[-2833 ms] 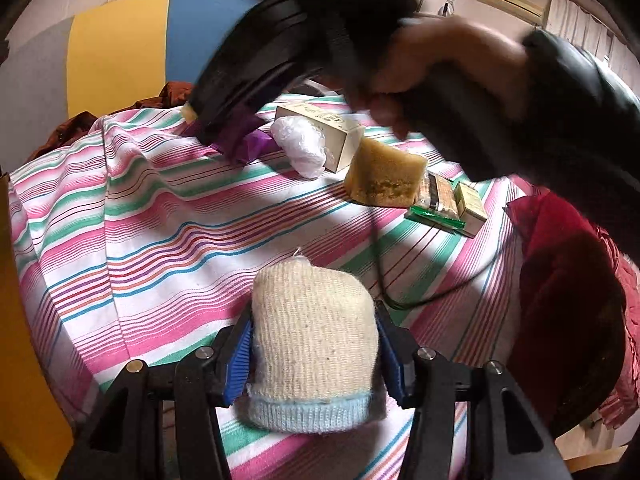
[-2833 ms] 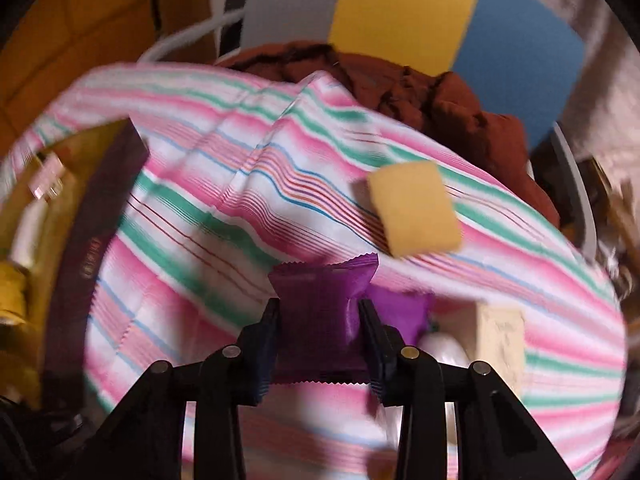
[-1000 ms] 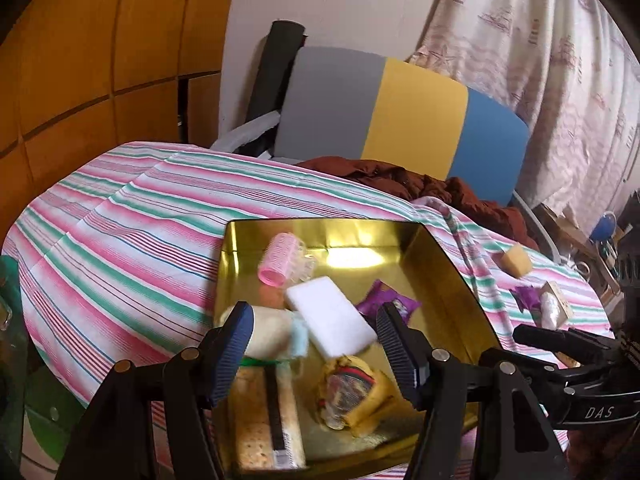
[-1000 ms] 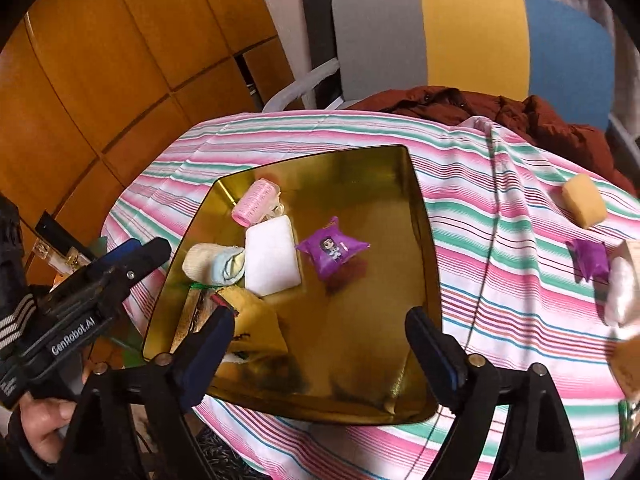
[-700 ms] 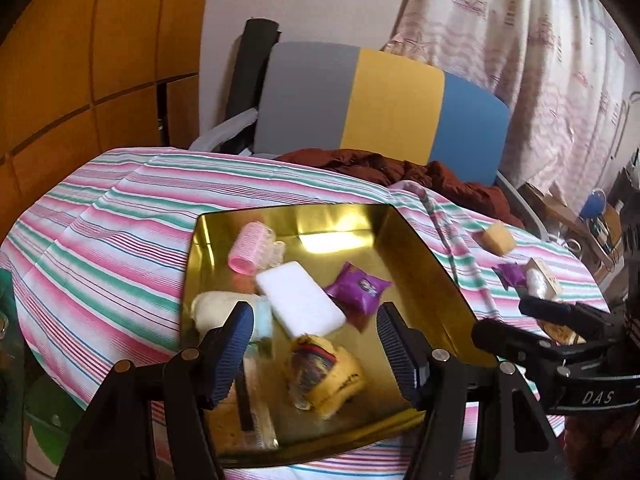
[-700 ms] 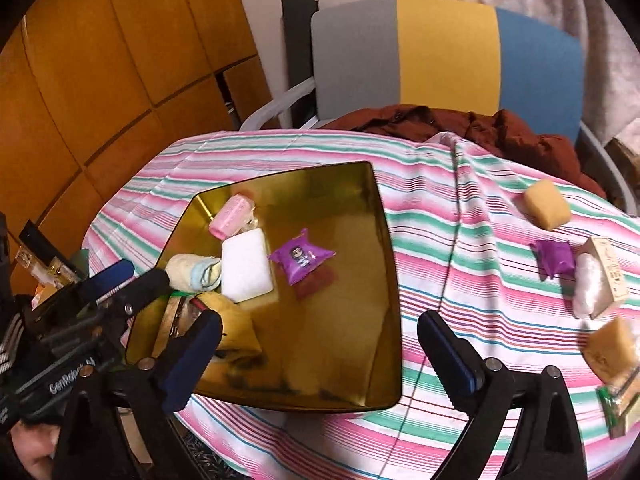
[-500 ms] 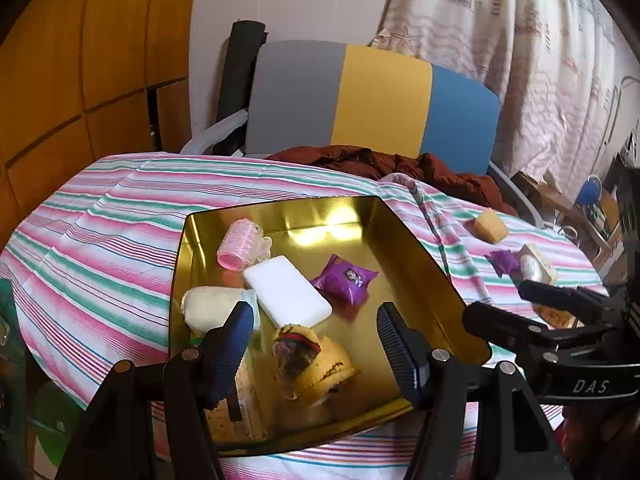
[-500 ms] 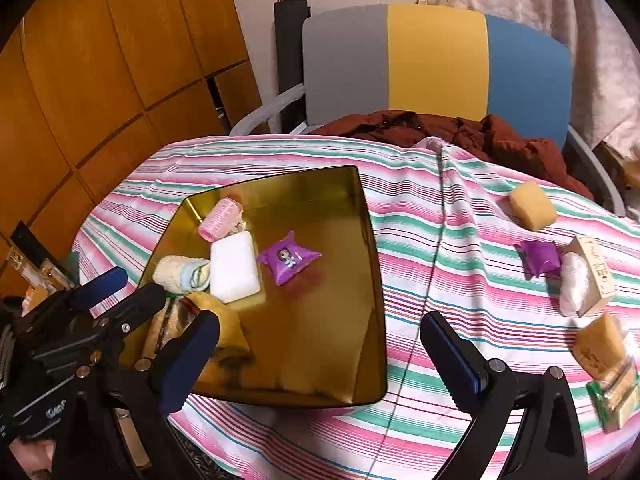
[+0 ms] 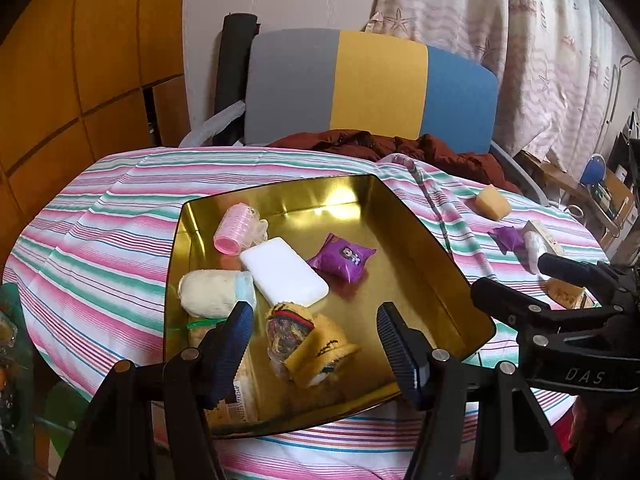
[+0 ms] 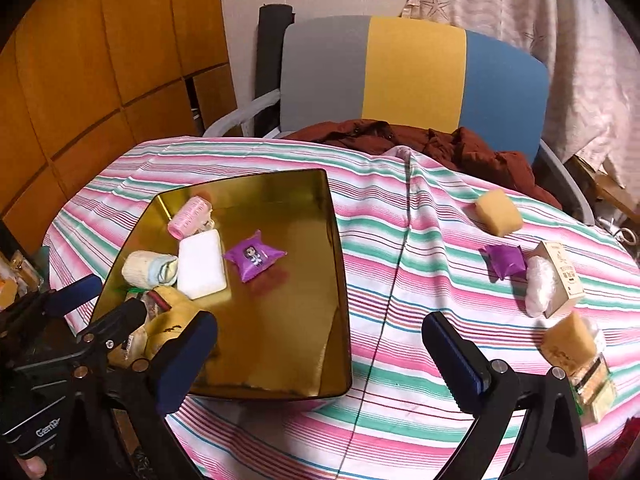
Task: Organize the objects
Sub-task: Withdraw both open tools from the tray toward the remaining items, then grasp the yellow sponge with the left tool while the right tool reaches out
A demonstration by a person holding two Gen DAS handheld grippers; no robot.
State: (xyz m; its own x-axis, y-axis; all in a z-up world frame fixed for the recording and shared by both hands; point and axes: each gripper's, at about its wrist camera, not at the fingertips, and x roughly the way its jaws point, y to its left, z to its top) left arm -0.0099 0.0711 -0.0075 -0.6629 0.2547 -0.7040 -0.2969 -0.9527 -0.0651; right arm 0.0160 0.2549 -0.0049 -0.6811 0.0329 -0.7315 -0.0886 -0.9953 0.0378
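Observation:
A gold tray sits on the striped tablecloth. It holds a pink hair roller, a white block, a purple packet, a rolled cream sock and a yellow cloth bundle. My left gripper hovers open and empty over the tray's near end. Above the tray's right edge my right gripper is wide open, holding nothing. On the cloth to the right lie a yellow sponge, a second purple packet, a white bag and a small box.
A tan sponge and snack packs lie near the table's right edge. A grey, yellow and blue chair with a brown jacket stands behind the table. A thin cable runs across the cloth.
Earlier the left gripper was shut on the sock and the right on a purple packet. Both items now lie in the tray, both grippers are open and have drawn back.

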